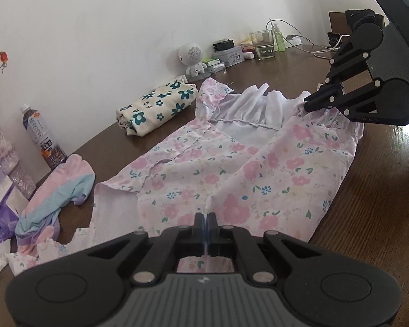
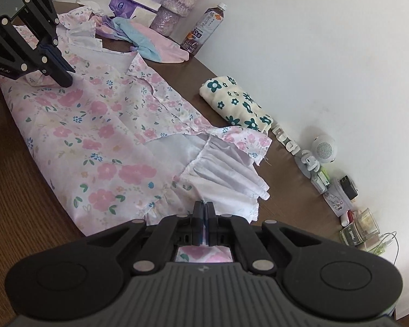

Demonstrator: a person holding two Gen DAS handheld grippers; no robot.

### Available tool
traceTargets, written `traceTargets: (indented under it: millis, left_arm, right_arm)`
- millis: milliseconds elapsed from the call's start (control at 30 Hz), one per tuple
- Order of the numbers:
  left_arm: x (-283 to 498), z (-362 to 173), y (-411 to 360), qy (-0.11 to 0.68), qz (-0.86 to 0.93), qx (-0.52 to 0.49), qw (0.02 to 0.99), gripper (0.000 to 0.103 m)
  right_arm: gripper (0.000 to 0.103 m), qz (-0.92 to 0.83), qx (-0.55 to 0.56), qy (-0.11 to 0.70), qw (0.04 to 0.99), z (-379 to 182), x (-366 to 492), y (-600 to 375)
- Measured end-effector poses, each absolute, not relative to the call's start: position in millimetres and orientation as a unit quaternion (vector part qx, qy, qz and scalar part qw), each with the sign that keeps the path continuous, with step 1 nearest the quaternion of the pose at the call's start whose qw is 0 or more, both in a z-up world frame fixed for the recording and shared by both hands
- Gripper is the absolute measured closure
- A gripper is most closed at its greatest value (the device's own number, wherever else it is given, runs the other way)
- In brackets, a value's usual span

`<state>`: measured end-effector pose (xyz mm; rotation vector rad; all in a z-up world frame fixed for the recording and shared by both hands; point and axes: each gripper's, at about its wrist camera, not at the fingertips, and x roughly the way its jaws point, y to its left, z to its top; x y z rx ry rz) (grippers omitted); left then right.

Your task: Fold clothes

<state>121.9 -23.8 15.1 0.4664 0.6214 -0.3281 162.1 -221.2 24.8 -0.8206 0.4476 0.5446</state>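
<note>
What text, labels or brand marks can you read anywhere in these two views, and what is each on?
"Robot.AI", with its start cut off, on the left gripper, seen from the right wrist.
Bottle label: print too blurred to read.
Purple packs: a round logo, unreadable.
Glass: small white print, too small to read.
A small emblem on each gripper's grey body, no letters.

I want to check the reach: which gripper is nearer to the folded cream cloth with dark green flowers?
Neither clearly. The left gripper and right gripper pinch opposite ends of the pink floral garment, with the folded cream cloth by the wall roughly between them.
</note>
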Motion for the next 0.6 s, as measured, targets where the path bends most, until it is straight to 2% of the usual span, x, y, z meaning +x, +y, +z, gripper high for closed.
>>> traceTargets:
  millis: [133,233,333,367,400,433,467,600]
  left_arm:
    - [124.8,10.4,-23.4,0.308,-0.162,0.218,0.912,0.100]
    - [126.7,12.3,-19.1,0.309,-0.156,0.198,0.917,0.093]
    - [126.7,22.1,-6.4,0.309,-0.141,0.149,0.929,0.070]
    - [123.5,28.1,-0.7,0.304,-0.137,0.129,0.934,0.062]
    - [119.8,34.2,5.0,0.298,-0.133,0.110,0.939,0.060]
    - [113.7,40.5,10.4,0.289,-0.130,0.093,0.944,0.059]
    - [106.8,46.5,15.2,0.279,-0.128,0.079,0.949,0.056]
    - [81.9,59.3,22.6,0.256,-0.139,0.040,0.956,0.054]
  right_arm:
    - [0.102,0.259,-0.386,0.222,0.857,19.5,165.8,-220.0]
    - [0.101,0.257,-0.378,0.234,0.858,16.5,169.1,-220.5]
    - [0.098,0.251,-0.356,0.247,0.866,15.7,173.3,-223.5]
    - [0.091,0.242,-0.342,0.247,0.874,19.3,174.1,-227.2]
    - [0.068,0.231,-0.326,0.246,0.883,24.0,174.7,-231.8]
    - [0.054,0.220,-0.310,0.245,0.892,28.6,175.4,-236.4]
    - [0.035,0.206,-0.292,0.241,0.902,34.7,174.8,-243.0]
    - [0.032,0.201,-0.199,0.249,0.926,56.5,168.5,-271.4]
